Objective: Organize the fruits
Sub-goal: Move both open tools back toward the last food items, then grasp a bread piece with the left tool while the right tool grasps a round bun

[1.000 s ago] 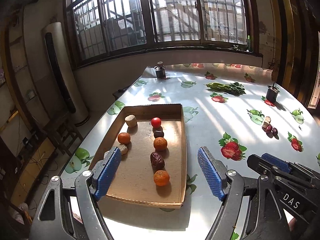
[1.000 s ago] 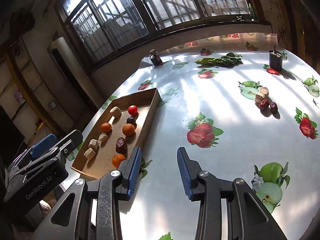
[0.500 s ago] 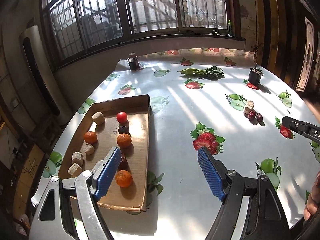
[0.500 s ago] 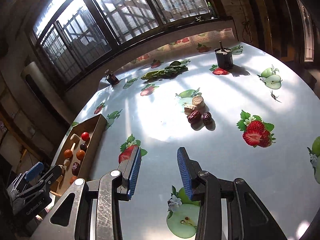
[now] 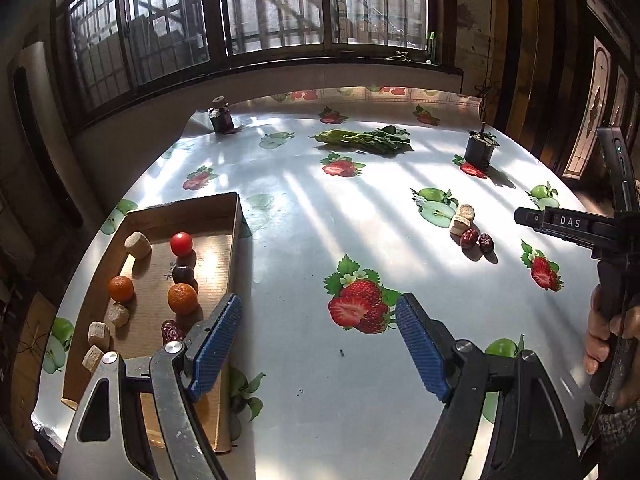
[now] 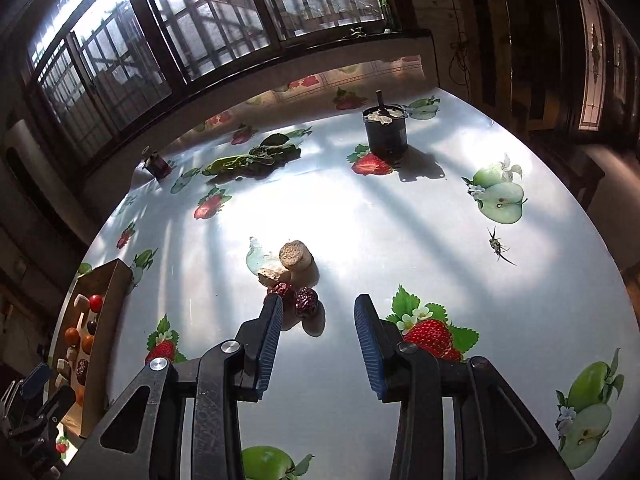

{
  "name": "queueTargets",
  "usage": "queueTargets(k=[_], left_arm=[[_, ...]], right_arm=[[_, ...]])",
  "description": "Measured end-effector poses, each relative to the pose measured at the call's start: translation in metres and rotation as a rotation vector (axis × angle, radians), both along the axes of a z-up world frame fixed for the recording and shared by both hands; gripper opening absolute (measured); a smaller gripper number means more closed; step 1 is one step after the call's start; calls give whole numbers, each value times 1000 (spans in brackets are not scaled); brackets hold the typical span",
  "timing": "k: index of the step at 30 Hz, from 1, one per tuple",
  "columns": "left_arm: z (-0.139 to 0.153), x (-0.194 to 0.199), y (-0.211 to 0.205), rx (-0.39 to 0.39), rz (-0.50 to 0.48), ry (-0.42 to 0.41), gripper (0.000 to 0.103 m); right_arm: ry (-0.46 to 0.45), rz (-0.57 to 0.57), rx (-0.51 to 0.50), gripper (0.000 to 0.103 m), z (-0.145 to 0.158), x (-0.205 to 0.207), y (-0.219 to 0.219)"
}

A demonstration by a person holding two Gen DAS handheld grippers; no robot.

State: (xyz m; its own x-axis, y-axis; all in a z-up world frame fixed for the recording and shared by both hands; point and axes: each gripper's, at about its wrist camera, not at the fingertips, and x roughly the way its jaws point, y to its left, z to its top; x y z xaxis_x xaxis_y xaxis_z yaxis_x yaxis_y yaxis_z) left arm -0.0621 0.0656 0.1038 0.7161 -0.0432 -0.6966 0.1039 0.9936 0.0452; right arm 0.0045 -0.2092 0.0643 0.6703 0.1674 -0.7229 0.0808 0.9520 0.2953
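Note:
A shallow cardboard tray (image 5: 236,216) at the table's left holds a cherry tomato (image 5: 181,244), two oranges (image 5: 182,299), dark dates and several pale cork-like pieces. Two red dates (image 6: 306,301) and two pale pieces (image 6: 295,255) lie loose on the table, also in the left wrist view (image 5: 469,238). My right gripper (image 6: 318,344) is open and empty, just short of the loose dates. My left gripper (image 5: 320,344) is open and empty, over the tray's right edge.
The tablecloth carries printed strawberries and apples. A bunch of green vegetables (image 5: 366,139) lies at the back. A black pot (image 6: 385,130) stands at the back right, a small dark jar (image 5: 221,118) at the back left. The tray also shows in the right wrist view (image 6: 116,280).
My right gripper has swung right, away from the tray, up to the loose dates and pale pieces. My left gripper has shifted right, off the tray's middle. Both stay open.

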Motion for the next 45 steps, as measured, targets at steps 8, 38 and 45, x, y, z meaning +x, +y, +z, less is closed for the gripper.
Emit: queueTargets(k=[8, 38, 45], left_arm=[[-12, 24, -37, -5, -80, 41, 79], [-72, 177, -145, -246, -252, 289, 62], [-90, 179, -156, -184, -268, 313, 45]], right_arm=[[92, 1, 37, 40, -33, 81, 10], [99, -21, -19, 31, -52, 4, -14], [107, -8, 38, 31, -53, 2, -20]])
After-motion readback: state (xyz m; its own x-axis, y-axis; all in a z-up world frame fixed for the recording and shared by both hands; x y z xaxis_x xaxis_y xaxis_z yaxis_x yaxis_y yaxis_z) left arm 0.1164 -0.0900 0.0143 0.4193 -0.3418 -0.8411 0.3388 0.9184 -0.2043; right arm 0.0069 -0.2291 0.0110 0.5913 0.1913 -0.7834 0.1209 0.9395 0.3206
